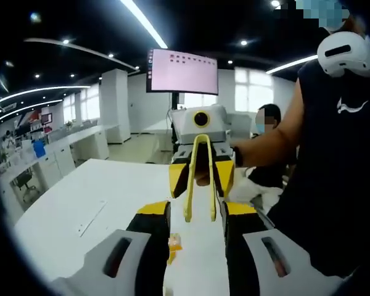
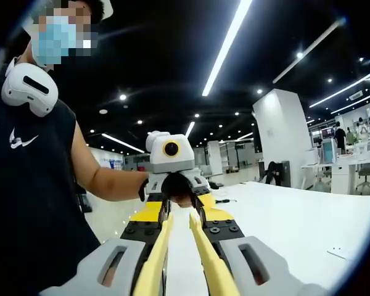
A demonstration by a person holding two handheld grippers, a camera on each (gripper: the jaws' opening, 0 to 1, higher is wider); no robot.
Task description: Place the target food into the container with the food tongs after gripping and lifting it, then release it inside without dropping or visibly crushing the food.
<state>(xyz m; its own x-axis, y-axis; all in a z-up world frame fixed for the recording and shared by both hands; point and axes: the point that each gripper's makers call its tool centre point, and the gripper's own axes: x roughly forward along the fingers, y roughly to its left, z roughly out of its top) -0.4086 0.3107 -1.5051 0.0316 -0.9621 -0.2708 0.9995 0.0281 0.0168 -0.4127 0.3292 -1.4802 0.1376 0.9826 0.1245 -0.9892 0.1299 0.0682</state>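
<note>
In the left gripper view my right gripper (image 1: 200, 179) faces the camera, shut on yellow food tongs (image 1: 200, 185). Their hinge loop sits at that gripper and their two tips hang apart towards me, with nothing between them. My left gripper (image 1: 197, 213) stands open over the white table (image 1: 68, 209), and a small orange scrap (image 1: 174, 245) lies by its left jaw. In the right gripper view the tongs (image 2: 161, 246) run forward between my right gripper's (image 2: 180, 216) jaws. The left gripper (image 2: 172, 185) faces them close ahead, with a hand behind it.
The person holding both grippers stands at the table's edge (image 1: 333, 185) (image 2: 31, 185). A monitor (image 1: 182, 72) and a seated person (image 1: 268, 123) are behind. A thin strip (image 1: 91, 217) lies on the table. Far on the table are a small dark item (image 2: 225, 200) and a paper (image 2: 339, 251).
</note>
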